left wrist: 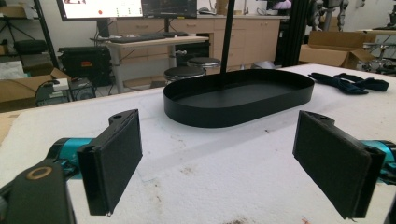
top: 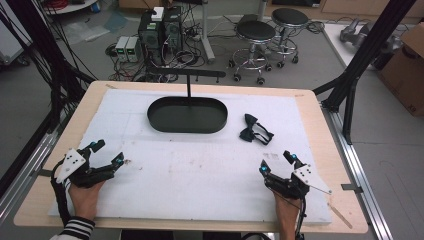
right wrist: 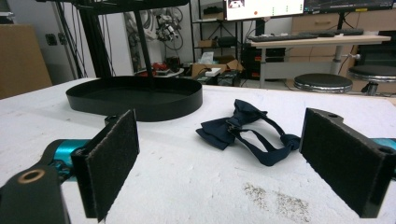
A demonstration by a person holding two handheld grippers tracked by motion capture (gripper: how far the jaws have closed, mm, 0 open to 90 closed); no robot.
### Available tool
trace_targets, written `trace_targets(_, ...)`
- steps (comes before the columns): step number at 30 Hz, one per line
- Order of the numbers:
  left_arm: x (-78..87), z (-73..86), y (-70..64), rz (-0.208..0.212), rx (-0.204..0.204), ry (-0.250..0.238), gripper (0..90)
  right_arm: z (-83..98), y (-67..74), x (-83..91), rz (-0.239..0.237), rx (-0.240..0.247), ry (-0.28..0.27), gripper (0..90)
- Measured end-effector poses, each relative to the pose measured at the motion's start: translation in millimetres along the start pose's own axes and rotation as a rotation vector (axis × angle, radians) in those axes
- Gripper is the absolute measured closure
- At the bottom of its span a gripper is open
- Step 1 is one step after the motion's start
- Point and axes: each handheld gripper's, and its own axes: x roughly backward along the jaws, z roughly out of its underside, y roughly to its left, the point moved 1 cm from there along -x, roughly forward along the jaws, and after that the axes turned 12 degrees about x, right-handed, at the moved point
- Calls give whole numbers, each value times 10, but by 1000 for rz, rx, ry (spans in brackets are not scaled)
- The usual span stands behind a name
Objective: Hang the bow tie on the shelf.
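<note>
A dark bow tie point(top: 255, 129) with its strap lies on the white mat point(top: 200, 165), right of a black oval tray point(top: 187, 115) from which a thin post with a crossbar rises. In the right gripper view the bow tie point(right wrist: 243, 130) lies just ahead, between the wide-set jaws. My right gripper point(top: 277, 162) rests open at the mat's near right, a short way behind the tie. At the near left my left gripper point(top: 108, 152) is open too, nothing between its pads; in the left gripper view the tray point(left wrist: 243, 100) lies ahead and the bow tie point(left wrist: 348, 83) at far right.
The mat covers a wooden table point(top: 320, 120) framed by black struts. Beyond the far edge stand two stools point(top: 256, 37), computer boxes point(top: 160, 30) and tangled cables. A cardboard box point(top: 407, 70) sits at the right. Dark specks stain the mat point(right wrist: 275, 198) near my right gripper.
</note>
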Motion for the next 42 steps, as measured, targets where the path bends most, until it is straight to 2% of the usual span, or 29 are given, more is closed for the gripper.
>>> trace_targets(9, 0, 3, -8, 5, -8, -3, 159, 1, 1, 1, 10, 6, -4, 111)
trace_targets(22, -5, -1, 4, 2, 5, 2, 159, -3, 21, 0, 5, 20, 1, 111)
trace_targets(27, -3, 2, -5, 6, -4, -1, 158, -5, 15, -6, 10, 19, 2, 111)
trace_targets(36, -2, 0, 3, 4, 2, -1, 158, -19, 3, -44, -1, 14, 38, 111)
trace_targets(39, -2, 0, 3, 5, 1, -1, 158, -48, -1, -77, 3, 44, 74, 111)
trace_targets(42, -2, 0, 3, 4, 3, -1, 158, -77, -16, -94, -1, 47, 71, 111)
